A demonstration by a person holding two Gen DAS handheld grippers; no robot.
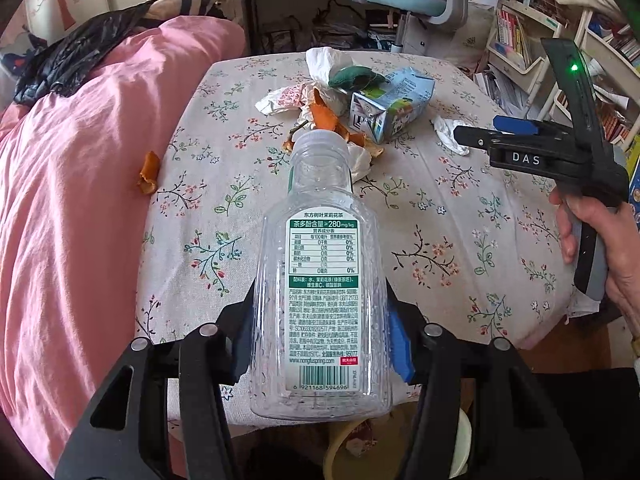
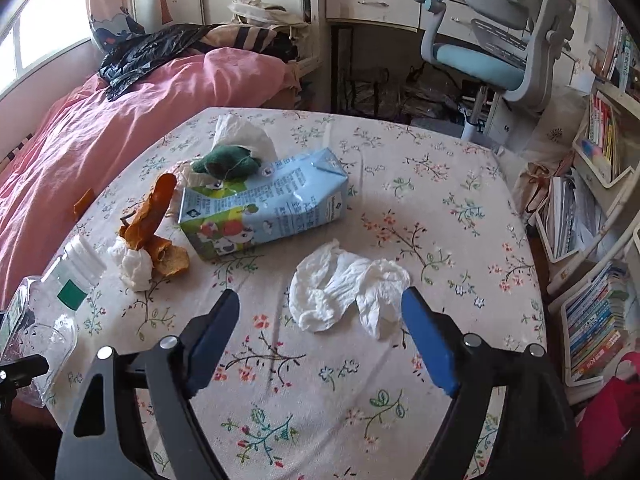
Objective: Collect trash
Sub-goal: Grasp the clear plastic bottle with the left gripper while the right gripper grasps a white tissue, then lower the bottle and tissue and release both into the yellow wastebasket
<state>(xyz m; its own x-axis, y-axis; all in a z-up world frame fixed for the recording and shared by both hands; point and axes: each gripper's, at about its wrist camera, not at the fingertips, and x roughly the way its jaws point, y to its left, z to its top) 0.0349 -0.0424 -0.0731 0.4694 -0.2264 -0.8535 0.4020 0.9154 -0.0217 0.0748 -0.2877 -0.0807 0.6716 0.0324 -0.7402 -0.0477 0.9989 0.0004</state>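
Note:
My left gripper (image 1: 320, 332) is shut on an empty clear plastic bottle (image 1: 320, 280) with a green-and-white label, held over the near edge of the floral table; the bottle also shows in the right wrist view (image 2: 48, 308). My right gripper (image 2: 320, 320) is open and empty, just in front of a crumpled white tissue (image 2: 344, 292); it also shows in the left wrist view (image 1: 476, 140). Further back lie a blue milk carton (image 2: 264, 204), orange peels (image 2: 152, 216), a small tissue wad (image 2: 134, 264), a green cloth (image 2: 224, 162) and more tissue (image 2: 244, 132).
The table has a floral cloth (image 2: 440, 208). A pink bed (image 1: 72, 168) with a black plastic bag (image 2: 148, 56) lies at left, one orange peel (image 1: 147, 178) on its edge. A desk chair (image 2: 492, 48) stands behind; bookshelves (image 2: 600, 312) are at right. A bin (image 1: 360, 448) sits below the table's near edge.

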